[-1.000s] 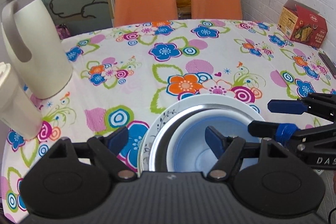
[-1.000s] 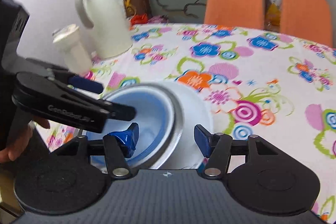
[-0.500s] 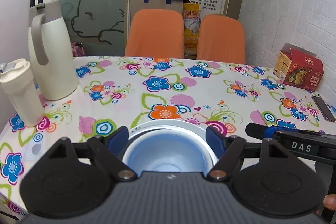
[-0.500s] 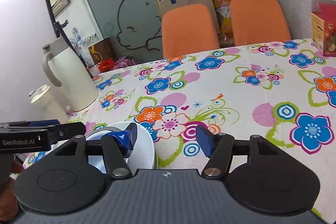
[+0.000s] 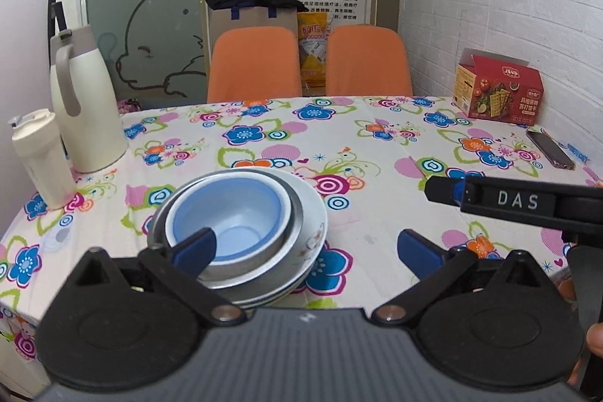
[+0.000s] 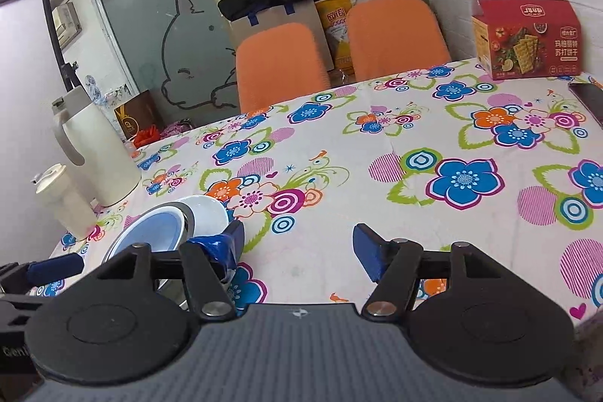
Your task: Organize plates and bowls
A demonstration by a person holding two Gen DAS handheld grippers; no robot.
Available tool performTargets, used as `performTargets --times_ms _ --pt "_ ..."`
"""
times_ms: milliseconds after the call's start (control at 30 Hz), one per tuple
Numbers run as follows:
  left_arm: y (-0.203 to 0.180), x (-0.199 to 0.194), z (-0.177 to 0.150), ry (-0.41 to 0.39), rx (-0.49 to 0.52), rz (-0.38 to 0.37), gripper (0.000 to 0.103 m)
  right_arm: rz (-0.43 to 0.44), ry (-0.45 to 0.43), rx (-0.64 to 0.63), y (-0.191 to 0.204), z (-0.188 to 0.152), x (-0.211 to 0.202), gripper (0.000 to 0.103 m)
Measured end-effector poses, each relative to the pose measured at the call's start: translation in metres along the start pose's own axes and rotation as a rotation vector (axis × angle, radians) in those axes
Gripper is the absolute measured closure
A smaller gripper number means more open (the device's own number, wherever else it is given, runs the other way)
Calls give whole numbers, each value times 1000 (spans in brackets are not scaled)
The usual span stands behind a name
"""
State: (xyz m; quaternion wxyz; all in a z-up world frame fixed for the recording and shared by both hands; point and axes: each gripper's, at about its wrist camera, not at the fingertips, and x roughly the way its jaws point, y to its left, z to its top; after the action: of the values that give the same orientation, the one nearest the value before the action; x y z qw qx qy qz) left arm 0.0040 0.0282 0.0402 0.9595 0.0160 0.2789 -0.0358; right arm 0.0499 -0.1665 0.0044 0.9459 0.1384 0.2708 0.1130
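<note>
Left wrist view: the light-blue plastic bowl (image 5: 230,213) sits nested in the steel bowl (image 5: 290,236) on white plates (image 5: 314,213) at 10 o'clock. The left gripper (image 5: 307,249) is opening wide, empty; the right gripper (image 6: 297,249) is opening, empty. Stacking appears finished; withdrawal is called for.

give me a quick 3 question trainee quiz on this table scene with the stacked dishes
1. True or false: the blue bowl sits nested inside the metal bowl.
2. What lies under both bowls? A) white plate B) cutting board C) tray
3. Is anything between the left gripper's fingers?

Key:
1. True.
2. A, the white plate.
3. No, its jaws are opening with only the tablecloth behind the gap.
</note>
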Motion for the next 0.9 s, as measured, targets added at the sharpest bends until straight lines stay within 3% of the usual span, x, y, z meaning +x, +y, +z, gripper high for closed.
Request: performTargets --times_ms 200,400,633,900 --pt "-4 -4 -25 49 -14 6 1 -31 -58 -3 -3 -12 -23 52" --pt "-3 4 -48 101 -31 24 1 -60 -44 -29 -5 -37 -32 52" --pt "-4 3 -62 109 -34 49 1 -105 -26 -92 -5 -61 -38 52" --pt "-10 -8 -60 84 -8 76 1 -78 1 -66 -11 -73 -45 51"
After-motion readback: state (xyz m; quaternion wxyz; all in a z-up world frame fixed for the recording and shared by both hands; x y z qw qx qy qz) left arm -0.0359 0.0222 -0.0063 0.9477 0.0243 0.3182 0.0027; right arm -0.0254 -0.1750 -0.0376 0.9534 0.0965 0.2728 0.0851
